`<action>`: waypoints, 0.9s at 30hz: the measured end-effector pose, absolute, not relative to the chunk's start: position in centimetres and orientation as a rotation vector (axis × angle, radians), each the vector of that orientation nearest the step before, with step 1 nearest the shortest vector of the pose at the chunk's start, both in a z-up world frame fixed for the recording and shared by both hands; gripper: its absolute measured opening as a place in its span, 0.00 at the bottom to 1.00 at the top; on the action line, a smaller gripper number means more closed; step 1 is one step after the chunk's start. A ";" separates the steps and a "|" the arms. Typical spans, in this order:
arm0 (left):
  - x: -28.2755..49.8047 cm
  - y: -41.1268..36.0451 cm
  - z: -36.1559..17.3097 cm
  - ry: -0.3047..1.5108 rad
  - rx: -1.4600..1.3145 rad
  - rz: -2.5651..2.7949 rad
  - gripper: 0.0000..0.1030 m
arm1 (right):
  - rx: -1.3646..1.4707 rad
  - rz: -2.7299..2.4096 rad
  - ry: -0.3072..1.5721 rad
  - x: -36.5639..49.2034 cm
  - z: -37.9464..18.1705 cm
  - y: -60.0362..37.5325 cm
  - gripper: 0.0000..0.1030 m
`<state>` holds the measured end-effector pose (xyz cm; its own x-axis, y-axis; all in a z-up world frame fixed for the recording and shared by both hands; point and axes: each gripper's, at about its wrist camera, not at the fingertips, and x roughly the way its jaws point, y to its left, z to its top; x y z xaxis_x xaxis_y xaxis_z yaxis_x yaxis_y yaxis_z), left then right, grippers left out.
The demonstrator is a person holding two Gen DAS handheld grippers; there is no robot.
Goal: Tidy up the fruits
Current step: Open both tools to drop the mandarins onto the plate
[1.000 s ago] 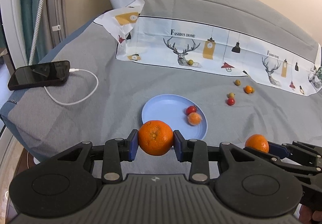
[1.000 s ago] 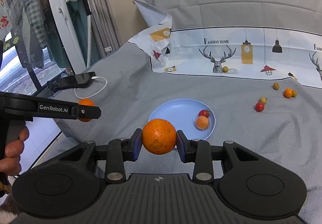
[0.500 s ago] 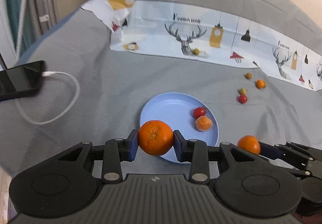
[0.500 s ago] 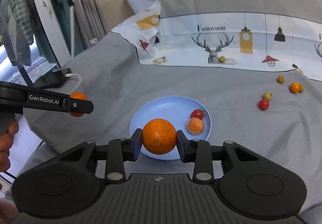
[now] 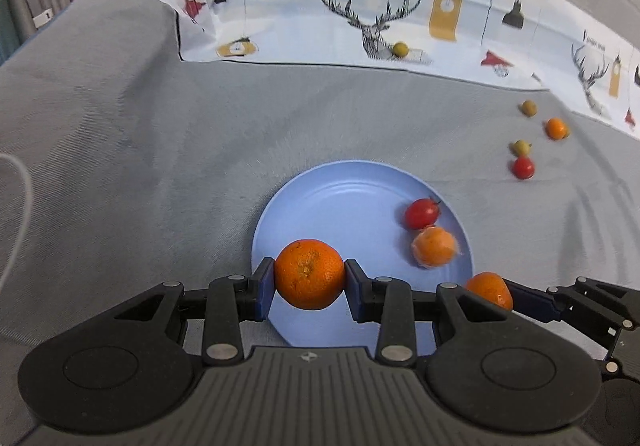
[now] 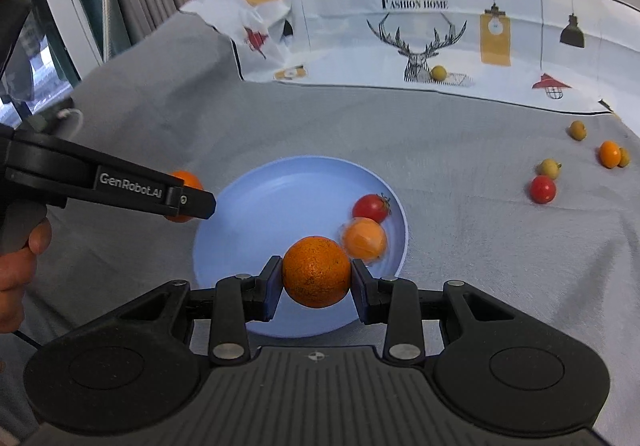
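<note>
Both tongs have come in over the blue plate, each carrying an orange.

The left tongs (image 5: 309, 285) clamp one orange (image 5: 309, 273) above the near rim of the blue plate (image 5: 340, 201), which has drawn closer, so release looks imminent. The right tongs (image 6: 316, 280) grip a second orange (image 6: 316, 272) just short of a red tomato (image 6: 371, 207) and a small wrapped orange fruit (image 6: 365, 238) already on the plate. Both oranges look round, pebbled and firm; more small fruits lie on the bed ahead to the right.
</note>
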<state>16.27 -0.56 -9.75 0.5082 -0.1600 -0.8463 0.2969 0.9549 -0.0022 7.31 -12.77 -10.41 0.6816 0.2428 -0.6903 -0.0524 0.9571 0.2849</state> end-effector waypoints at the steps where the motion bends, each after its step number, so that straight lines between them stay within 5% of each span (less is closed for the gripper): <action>1: 16.6 -0.8 -10.2 1.009 0.158 -0.274 0.39 | 0.244 0.169 0.811 7.6 -10.7 -12.7 0.37; 6: 17.8 -1.3 -11.5 1.027 0.177 -0.270 0.41 | 0.228 0.179 0.836 9.2 -12.1 -12.3 0.37; 8: 18.0 -1.5 -11.5 1.012 0.192 -0.270 0.65 | 0.223 0.187 0.837 9.7 -12.3 -12.2 0.37; 9: 17.9 -1.6 -11.2 0.995 0.195 -0.269 0.91 | 0.223 0.194 0.838 10.0 -12.3 -12.2 0.37; 10: 17.8 -1.5 -10.8 0.968 0.195 -0.263 0.99 | 0.223 0.195 0.837 10.2 -12.2 -12.2 0.42; 14: 16.7 -1.5 -9.2 0.929 0.207 -0.271 1.00 | 0.224 0.169 0.833 10.3 -11.1 -12.6 0.86; 27: 4.3 3.0 -4.2 0.931 0.103 -0.161 1.00 | 0.249 0.109 0.821 -0.9 -5.3 -12.6 0.97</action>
<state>4.32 3.01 -4.24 0.5865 -0.0937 -0.8045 0.1828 0.9830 0.0188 -0.89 -12.61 -5.30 0.6781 0.1920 -0.7095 0.0000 0.9653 0.2612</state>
